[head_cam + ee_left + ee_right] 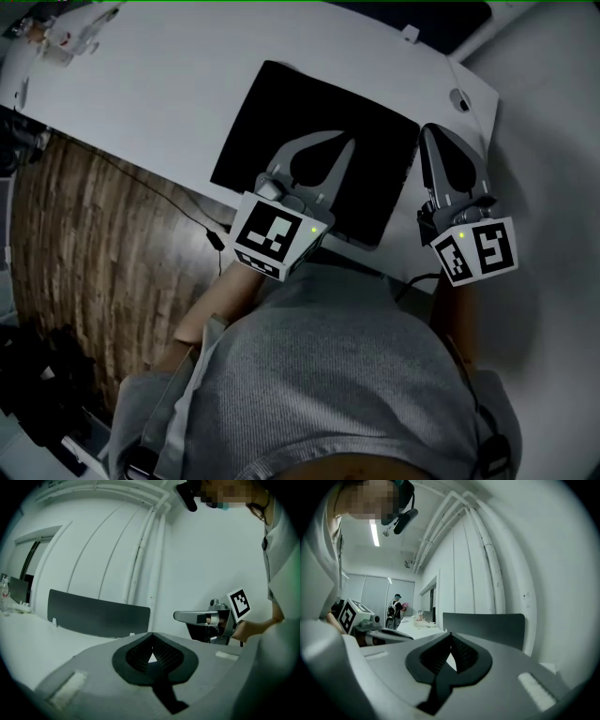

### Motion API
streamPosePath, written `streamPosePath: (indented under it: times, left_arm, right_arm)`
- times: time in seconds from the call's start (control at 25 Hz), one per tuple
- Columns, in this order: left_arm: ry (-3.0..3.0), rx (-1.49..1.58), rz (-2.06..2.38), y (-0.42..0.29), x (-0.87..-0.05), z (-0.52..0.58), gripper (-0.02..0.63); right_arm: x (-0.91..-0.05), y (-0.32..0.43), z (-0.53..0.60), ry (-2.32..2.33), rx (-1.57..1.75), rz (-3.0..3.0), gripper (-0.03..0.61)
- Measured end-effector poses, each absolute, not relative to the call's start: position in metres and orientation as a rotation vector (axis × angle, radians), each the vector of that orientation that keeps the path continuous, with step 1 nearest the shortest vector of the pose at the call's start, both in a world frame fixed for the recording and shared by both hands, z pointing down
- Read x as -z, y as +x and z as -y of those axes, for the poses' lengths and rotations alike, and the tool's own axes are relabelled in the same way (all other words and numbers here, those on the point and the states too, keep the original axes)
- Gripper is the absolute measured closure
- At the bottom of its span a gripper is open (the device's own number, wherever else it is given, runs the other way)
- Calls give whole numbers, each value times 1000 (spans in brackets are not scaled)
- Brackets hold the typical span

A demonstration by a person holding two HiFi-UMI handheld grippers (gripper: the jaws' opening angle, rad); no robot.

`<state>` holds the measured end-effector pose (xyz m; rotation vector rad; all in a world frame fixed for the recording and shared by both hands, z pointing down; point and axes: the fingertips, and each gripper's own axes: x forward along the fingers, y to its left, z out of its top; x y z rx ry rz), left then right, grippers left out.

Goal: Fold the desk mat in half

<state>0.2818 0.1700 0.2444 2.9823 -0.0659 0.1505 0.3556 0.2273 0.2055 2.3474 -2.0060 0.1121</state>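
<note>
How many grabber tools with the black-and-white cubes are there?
2. The left gripper is over the black desk mat; the right gripper is just past the mat's right edge. Both are shut and empty. None seems hidden.

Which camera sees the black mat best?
The head view: it looks down on the desk mat lying on the white desk. Both gripper views face the walls and show none of it.
</note>
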Motion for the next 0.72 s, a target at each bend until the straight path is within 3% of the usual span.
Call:
streamPosePath:
  times: [0.32,0.72]
  left_arm:
    - [3063,-15,129,269,-193,-160,614]
    - [3053,-19,148,263,-186,-159,614]
  right_arm:
    - [-177,331,-223,2357,-28,2022,580]
    - [-178,321,-219,2319,-13,2016,580]
